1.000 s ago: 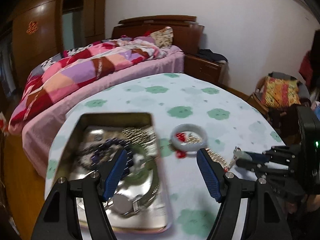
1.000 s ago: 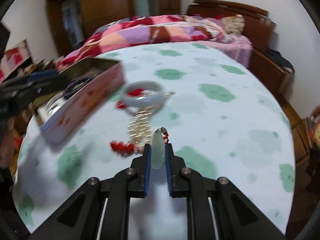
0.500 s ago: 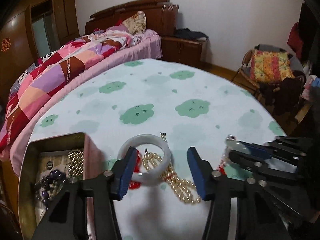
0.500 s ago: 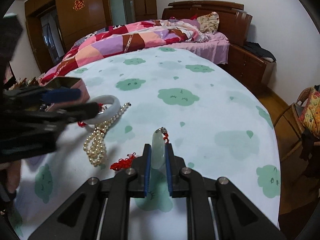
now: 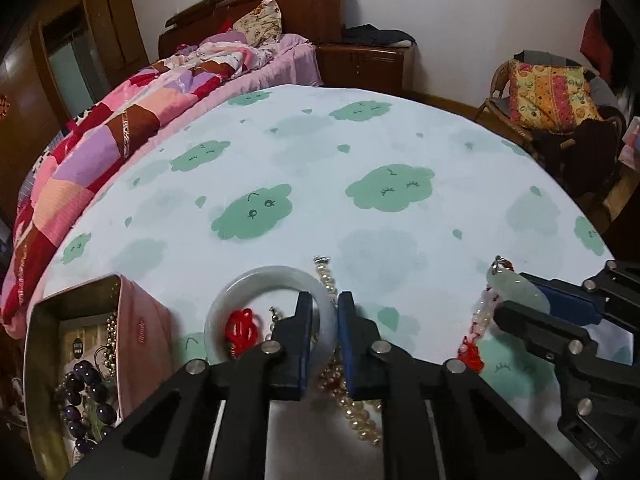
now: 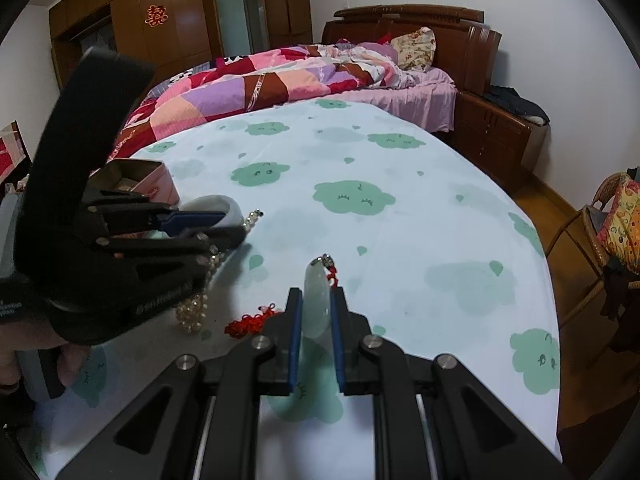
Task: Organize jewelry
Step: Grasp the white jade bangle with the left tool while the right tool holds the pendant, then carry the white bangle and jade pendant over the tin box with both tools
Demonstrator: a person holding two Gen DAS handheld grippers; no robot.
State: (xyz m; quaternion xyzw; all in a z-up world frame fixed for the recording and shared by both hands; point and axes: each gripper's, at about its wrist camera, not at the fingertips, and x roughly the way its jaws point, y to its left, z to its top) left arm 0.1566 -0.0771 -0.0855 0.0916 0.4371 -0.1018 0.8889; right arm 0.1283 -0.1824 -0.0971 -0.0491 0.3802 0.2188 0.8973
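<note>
Bangle (image 5: 266,280), low centre of the left view beside the tin (image 5: 72,344), looks stiff, smooth and breakable; the left gripper (image 5: 324,312) is closing across its rim. The right gripper (image 6: 316,312) pinches a pendant (image 6: 318,296).

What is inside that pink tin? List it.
In the pink tin: dark purple beads, a gold-coloured bead strand and a card with a black label. Its near end is hidden behind the left tool.
</note>
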